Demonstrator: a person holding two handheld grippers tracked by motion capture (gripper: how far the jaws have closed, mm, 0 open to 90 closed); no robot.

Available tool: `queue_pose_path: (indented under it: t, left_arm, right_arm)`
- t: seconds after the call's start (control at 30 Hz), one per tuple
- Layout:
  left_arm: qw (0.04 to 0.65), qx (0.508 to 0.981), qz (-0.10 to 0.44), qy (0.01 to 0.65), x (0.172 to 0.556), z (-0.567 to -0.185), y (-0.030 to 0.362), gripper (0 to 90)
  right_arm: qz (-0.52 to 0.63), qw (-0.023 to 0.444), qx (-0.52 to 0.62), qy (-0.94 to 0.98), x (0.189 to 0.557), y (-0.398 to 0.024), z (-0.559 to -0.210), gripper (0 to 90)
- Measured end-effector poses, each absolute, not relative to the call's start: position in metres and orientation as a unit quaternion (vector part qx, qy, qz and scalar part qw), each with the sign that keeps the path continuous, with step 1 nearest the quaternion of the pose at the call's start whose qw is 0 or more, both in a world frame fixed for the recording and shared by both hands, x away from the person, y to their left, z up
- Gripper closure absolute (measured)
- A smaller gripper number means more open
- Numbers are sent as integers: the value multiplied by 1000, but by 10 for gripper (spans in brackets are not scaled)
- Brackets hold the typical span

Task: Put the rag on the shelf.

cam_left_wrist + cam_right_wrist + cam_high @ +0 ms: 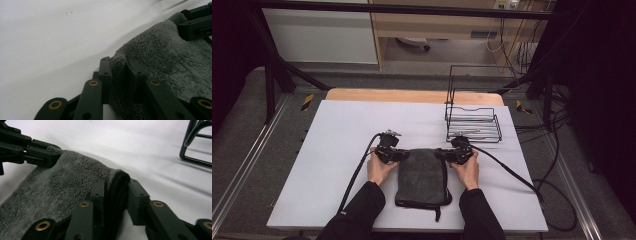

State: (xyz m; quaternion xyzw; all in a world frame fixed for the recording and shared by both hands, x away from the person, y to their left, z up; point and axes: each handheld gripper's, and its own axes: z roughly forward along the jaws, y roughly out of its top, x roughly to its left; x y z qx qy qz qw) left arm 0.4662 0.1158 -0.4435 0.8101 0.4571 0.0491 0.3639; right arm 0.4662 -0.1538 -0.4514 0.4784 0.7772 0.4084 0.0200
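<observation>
A folded dark grey towel (422, 175) lies on the white table (337, 130), with a black strap hanging off its near edge. My left gripper (401, 156) is at the towel's far left corner. In the left gripper view its jaws (117, 67) pinch the towel's (170, 57) bunched corner. My right gripper (443, 155) is at the far right corner. In the right gripper view a fold of the towel's (62, 180) dark hemmed edge is squeezed between its jaws (116, 190). Each gripper view shows the other gripper clamped on the opposite corner.
A black wire rack (473, 122) stands on the table at the back right, just beyond my right gripper; its frame (197, 142) is near in the right gripper view. Cables (512, 172) trail from both grippers across the table. The table's left half is bare.
</observation>
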Motion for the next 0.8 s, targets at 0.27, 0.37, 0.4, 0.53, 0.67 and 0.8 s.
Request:
queue_pose_path:
  t: [0.27,0.37,0.4,0.53,0.67,0.8]
  left_arm:
    - [398,793,20,461,467,-434,128,804]
    - [418,790,29,446,459,-422,132,804]
    - [426,788,32,443,456,-419,133,804]
    - [444,789,49,422,445,-405,135,804]
    - [455,788,64,409,438,-398,137,804]
    - [470,782,60,404,432,-391,138,804]
  right_arm:
    - [425,15,477,769,462,-158,-439,801]
    - [445,21,469,763,455,-160,-430,801]
    - [451,23,466,761,452,-161,-427,801]
    - [468,37,450,759,443,-164,-416,801]
    - [483,44,440,755,435,-166,-409,801]
    - [498,49,431,751,428,-168,-402,801]
